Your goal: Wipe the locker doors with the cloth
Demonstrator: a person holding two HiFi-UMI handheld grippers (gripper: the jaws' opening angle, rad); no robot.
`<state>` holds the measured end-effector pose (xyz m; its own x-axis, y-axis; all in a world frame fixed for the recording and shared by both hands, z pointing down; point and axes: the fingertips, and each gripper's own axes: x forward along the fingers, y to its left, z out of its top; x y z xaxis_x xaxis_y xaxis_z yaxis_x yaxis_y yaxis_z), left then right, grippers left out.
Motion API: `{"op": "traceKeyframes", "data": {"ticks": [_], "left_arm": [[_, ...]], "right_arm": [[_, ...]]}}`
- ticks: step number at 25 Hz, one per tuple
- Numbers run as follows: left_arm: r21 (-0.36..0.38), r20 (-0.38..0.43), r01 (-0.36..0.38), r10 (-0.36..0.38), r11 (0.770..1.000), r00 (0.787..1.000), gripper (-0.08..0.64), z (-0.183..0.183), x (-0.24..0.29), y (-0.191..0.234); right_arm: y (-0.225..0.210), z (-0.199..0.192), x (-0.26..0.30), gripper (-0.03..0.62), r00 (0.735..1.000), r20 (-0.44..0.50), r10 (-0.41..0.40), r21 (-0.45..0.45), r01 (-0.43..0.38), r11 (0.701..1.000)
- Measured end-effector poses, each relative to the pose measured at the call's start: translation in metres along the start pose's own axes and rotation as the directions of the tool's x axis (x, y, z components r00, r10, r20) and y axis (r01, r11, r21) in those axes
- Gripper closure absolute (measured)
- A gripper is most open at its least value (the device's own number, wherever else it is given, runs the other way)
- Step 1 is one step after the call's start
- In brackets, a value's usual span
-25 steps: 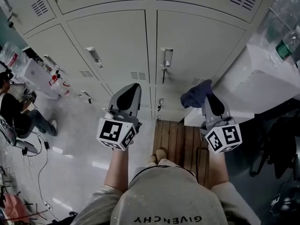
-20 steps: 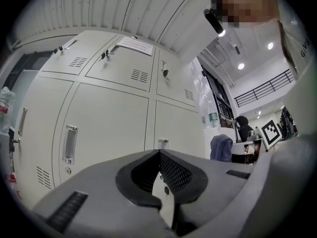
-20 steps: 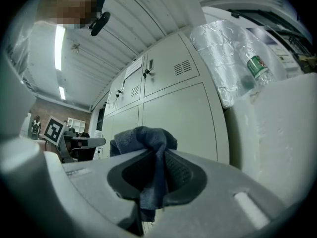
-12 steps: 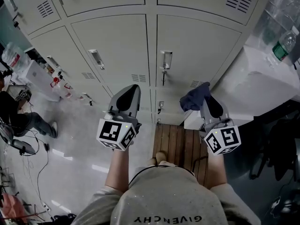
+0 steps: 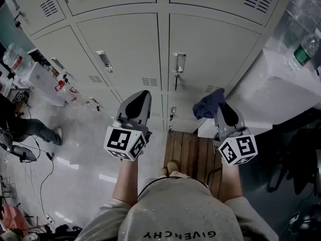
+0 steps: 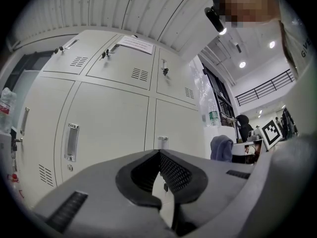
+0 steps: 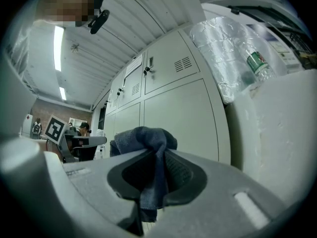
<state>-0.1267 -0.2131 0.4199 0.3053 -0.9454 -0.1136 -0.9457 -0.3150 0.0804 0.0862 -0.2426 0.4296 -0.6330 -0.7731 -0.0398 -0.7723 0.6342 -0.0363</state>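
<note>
A bank of pale grey locker doors (image 5: 210,44) with slot handles (image 5: 178,63) and vents fills the upper part of the head view. My right gripper (image 5: 220,104) is shut on a dark blue cloth (image 5: 209,103), which bunches above the jaws (image 7: 144,139) and hangs down between them. The cloth is held a little short of the right lower door, not clearly touching it. My left gripper (image 5: 140,98) points at the middle doors (image 6: 106,128), its jaws closed together with nothing between them.
A white box-like unit (image 5: 271,92) stands right of the lockers with plastic bottles (image 5: 303,51) on it. A wooden slat platform (image 5: 193,152) lies under my feet. At left a person (image 5: 15,122) sits among cables and clutter on the floor.
Both grippers stay almost where they were. The view has shifted slightly, and the person at left has moved further toward the frame's edge.
</note>
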Motion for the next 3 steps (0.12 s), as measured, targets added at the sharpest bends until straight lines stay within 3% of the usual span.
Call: {"op": "traceKeyframes", "data": {"ticks": [3], "left_arm": [[0.0,-0.004,0.001,-0.001,1.0,1.0,0.561,-0.0012,0.0001,-0.0006]], "right_arm": [[-0.0005,-0.003,-0.0005,0.537,1.0,-0.006,0.002,0.007,-0.002,1.0]]}}
